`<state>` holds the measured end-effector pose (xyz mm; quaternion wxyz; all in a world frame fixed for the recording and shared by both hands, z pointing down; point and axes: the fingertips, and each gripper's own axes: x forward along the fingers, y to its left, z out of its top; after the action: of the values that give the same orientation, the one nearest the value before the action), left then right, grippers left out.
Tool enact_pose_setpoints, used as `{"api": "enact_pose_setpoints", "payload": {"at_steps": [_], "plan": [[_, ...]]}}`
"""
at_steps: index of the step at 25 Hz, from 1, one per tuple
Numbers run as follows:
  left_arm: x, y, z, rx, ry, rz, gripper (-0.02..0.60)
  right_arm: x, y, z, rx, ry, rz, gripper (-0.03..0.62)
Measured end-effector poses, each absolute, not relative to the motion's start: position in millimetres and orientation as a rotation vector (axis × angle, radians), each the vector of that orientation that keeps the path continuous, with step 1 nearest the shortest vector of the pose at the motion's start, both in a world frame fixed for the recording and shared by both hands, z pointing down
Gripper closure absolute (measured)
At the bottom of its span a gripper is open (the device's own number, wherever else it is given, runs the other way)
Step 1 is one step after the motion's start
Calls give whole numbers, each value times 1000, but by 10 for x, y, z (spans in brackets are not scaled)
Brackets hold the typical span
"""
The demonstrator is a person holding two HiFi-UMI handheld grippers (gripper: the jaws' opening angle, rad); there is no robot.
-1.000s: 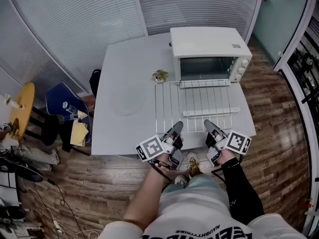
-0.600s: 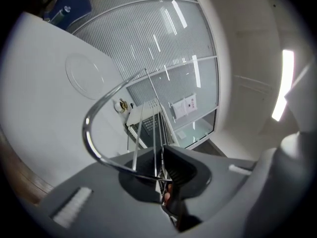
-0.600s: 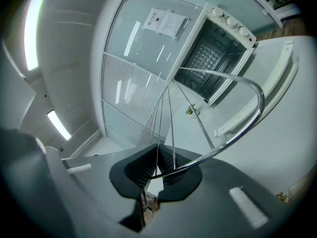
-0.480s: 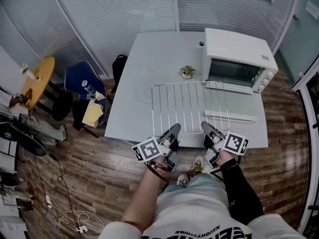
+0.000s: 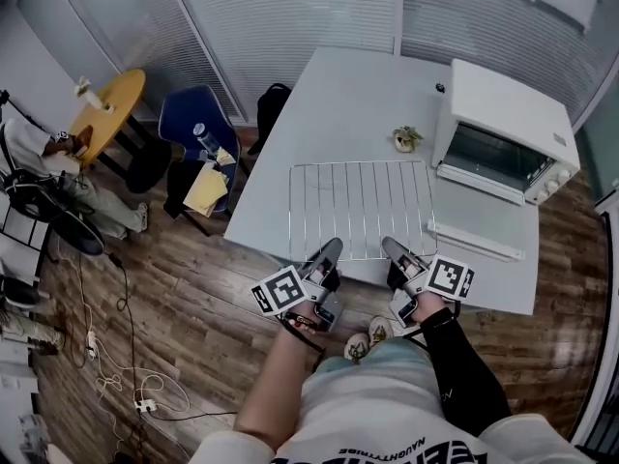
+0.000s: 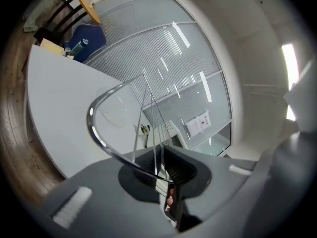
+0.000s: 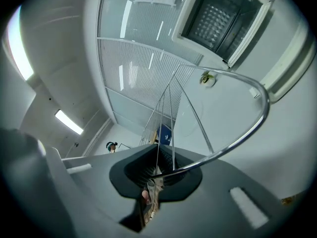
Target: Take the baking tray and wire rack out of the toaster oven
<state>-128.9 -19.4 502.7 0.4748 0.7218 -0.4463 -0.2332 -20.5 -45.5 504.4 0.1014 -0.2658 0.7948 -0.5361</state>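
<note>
The wire rack (image 5: 358, 209) hangs level over the white table (image 5: 348, 104), to the left of the toaster oven (image 5: 503, 124). My left gripper (image 5: 329, 251) is shut on the rack's near rim at its left, and my right gripper (image 5: 389, 249) is shut on the same rim at its right. In the left gripper view the rack's curved corner (image 6: 92, 118) runs into the closed jaws of the left gripper (image 6: 158, 170). The right gripper view shows the rim (image 7: 262, 114) pinched in the right gripper (image 7: 158, 170), with the oven's open mouth (image 7: 223, 14) beyond. No baking tray can be made out.
The oven door (image 5: 481, 211) lies open and flat, its handle toward me. A small plant-like object (image 5: 407, 139) sits on the table beside the oven. A blue chair (image 5: 193, 129) and a yellow round table (image 5: 106, 104) stand at the left. Cables trail across the wooden floor.
Both grippers have carried the rack leftward, from over the open oven door to the table area left of the oven. Both still grip the near rim.
</note>
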Motion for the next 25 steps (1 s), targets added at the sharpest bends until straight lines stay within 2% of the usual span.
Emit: {"api": "enact_pose_setpoints", "payload": {"at_steps": [13,25], "plan": [[-1509,-139,5340,1607,-1273,-630,506,-435,-532,5383,-632,2411,-1800,588],[-1736,-250,5212,1597,-1321,-683,501,-686,-655,5190,-543,2458,-1759,588]]}}
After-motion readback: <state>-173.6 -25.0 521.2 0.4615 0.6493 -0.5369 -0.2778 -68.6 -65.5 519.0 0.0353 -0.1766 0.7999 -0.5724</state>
